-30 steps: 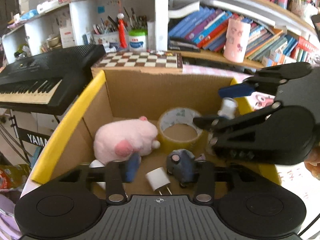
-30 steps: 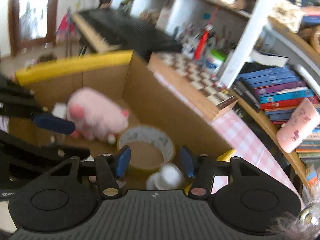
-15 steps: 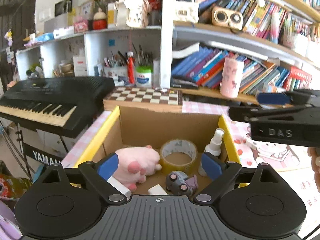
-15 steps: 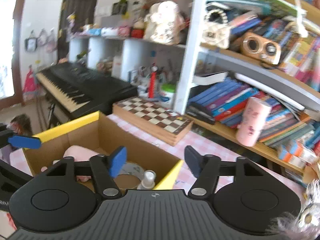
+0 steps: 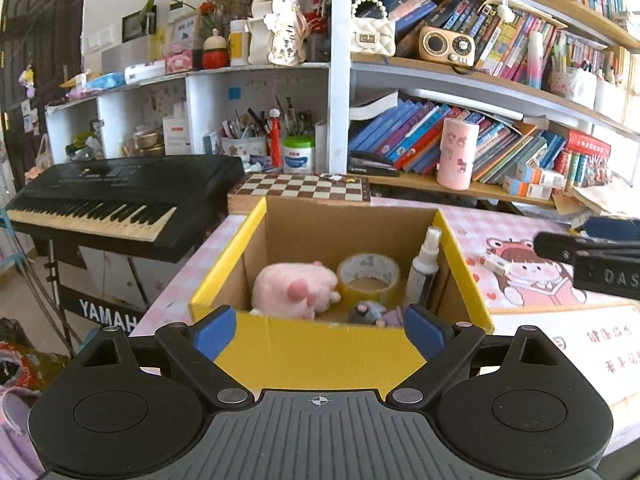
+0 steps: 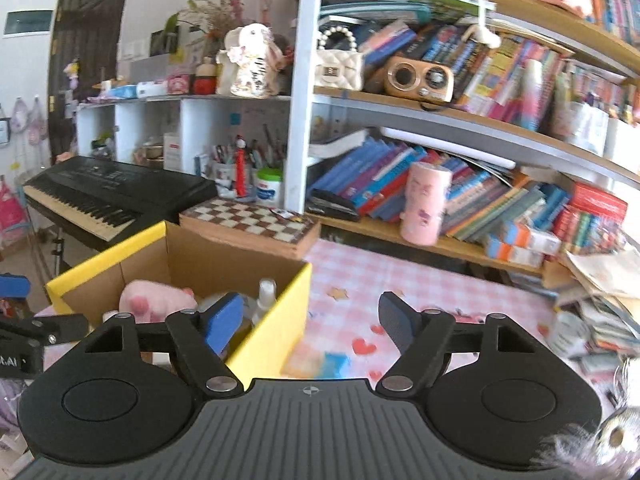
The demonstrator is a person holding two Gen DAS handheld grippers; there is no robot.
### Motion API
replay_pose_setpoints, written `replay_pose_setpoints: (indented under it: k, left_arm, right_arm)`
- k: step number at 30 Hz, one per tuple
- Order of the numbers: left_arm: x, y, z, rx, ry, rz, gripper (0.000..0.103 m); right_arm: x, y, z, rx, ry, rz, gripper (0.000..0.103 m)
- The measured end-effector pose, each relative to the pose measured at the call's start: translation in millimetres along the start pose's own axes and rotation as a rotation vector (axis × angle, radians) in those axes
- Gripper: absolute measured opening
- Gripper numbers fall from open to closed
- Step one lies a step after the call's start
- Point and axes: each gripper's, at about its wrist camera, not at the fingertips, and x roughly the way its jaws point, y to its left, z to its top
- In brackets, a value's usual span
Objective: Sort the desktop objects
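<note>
A yellow-rimmed cardboard box stands on the pink checked desk. Inside it lie a pink plush toy, a roll of tape, a white spray bottle leaning in the right corner, and a small grey toy. My left gripper hangs open just in front of the box's near wall, nothing between its fingers. My right gripper is over the desk beside the box's right wall, jaws opening and empty. In the left wrist view its black finger shows at the right edge.
A chessboard box lies behind the carton, a black keyboard to the left. Shelves of books stand at the back, with a pink cup. A cartoon desk mat and a small blurred coloured item lie right of the box.
Both grippers have pulled back and up out of the box and opened. The spray bottle that sat between the right gripper's fingers now stands in the box; the grey toy lies there too.
</note>
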Motion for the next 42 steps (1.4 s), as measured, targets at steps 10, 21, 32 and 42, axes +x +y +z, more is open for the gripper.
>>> replay_pose_setpoints:
  k: [10,21,32,42]
  left_arm:
    - [-29.9,5.6,-30.3,-0.03,0.018,0.013,0.094]
    - [-52.7,13.2,-54.4,-0.043,0.023,0.027,0.094]
    - [-56.7,8.6,-70.9,0.005,0.077,-0.012,0.094]
    - [-58.2,5.4,-78.0,0.002,0.099,-0.039,0.094]
  right_arm:
    - [-43.7,19.8,-45.5,0.05,0.066,-0.071,0.074]
    - [-70.2,48.0,-78.5,0.048,0.119,-0.085,0.075]
    - [-84.7,71.2,-94.8,0.01,0.152,-0.086,0.082]
    - [-92.8,75.5,-101.7,0.001,0.184,-0.091,0.083]
